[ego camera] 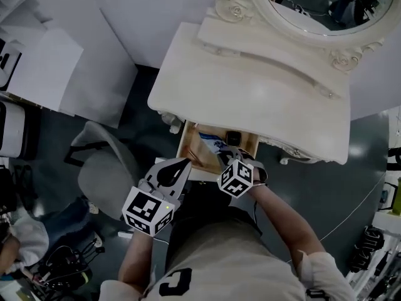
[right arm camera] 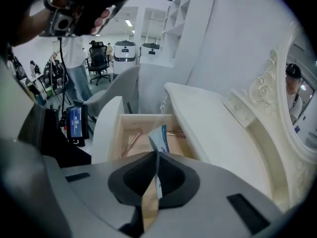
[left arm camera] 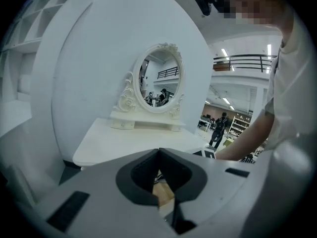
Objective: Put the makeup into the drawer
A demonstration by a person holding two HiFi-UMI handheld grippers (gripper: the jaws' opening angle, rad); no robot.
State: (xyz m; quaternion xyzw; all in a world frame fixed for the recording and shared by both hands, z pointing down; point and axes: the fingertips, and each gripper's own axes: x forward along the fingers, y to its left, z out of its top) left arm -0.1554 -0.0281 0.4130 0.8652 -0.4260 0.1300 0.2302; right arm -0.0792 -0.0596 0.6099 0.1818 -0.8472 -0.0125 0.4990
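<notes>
Cream worktop (ego camera: 250, 93), one open drawer (ego camera: 188, 144) at its 6 o'clock. One thin white-and-blue makeup sachet (right arm camera: 159, 136) clamped in right gripper (right arm camera: 156, 154); left gripper (left arm camera: 158, 151) clenched, empty.

Head view: overhead, steeply down; drawer (ego camera: 190, 144) ahead of my jaws. Left gripper view: close behind left jaws; table (left arm camera: 129, 143), mirror (left arm camera: 159, 78) beyond. Right gripper view: close behind right jaws, tilted down; drawer just beyond. Table shared by all.
</notes>
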